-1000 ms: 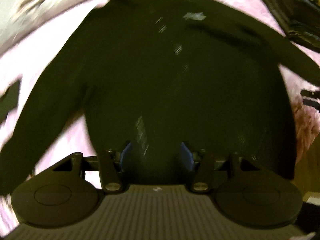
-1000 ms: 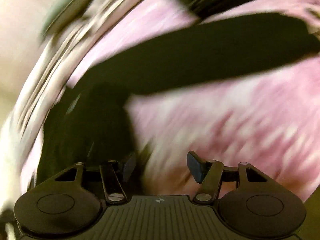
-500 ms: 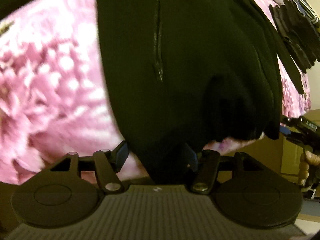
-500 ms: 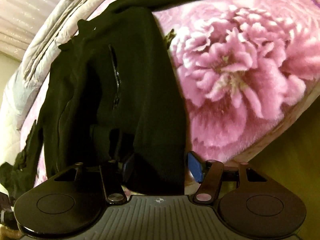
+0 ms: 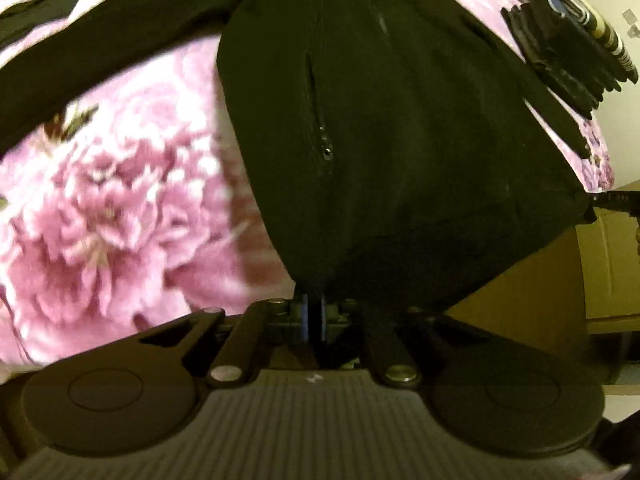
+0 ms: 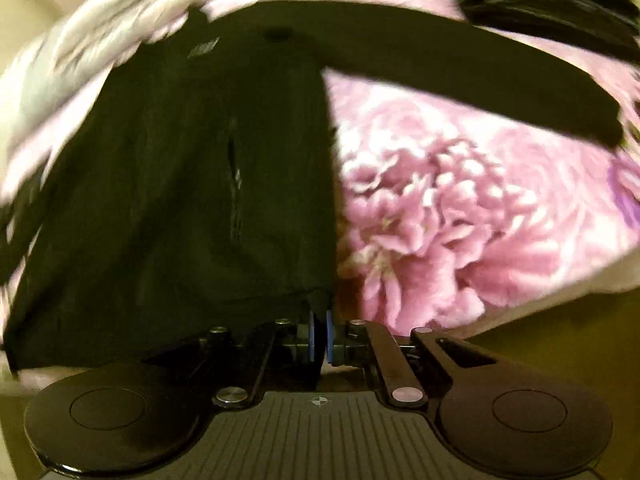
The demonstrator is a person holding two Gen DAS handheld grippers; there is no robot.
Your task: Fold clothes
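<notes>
A black zip jacket lies spread on a pink flowered blanket, sleeves out to both sides. My left gripper is shut on the jacket's hem at its left bottom corner, blue pads pressed together with cloth between them. In the right wrist view the same jacket fills the left half, and my right gripper is shut on the hem at the right bottom corner. One sleeve stretches far right over the blanket. The right gripper's tip shows at the hem's far corner in the left wrist view.
A stack of dark folded clothes with a striped piece sits at the back right of the bed. A pale quilt lies along the far left. The bed edge drops to a yellowish floor near me.
Both grippers went from open to shut on the jacket's hem. The bunched jacket has been pulled out flat and wide, its sleeves spread to the sides.
</notes>
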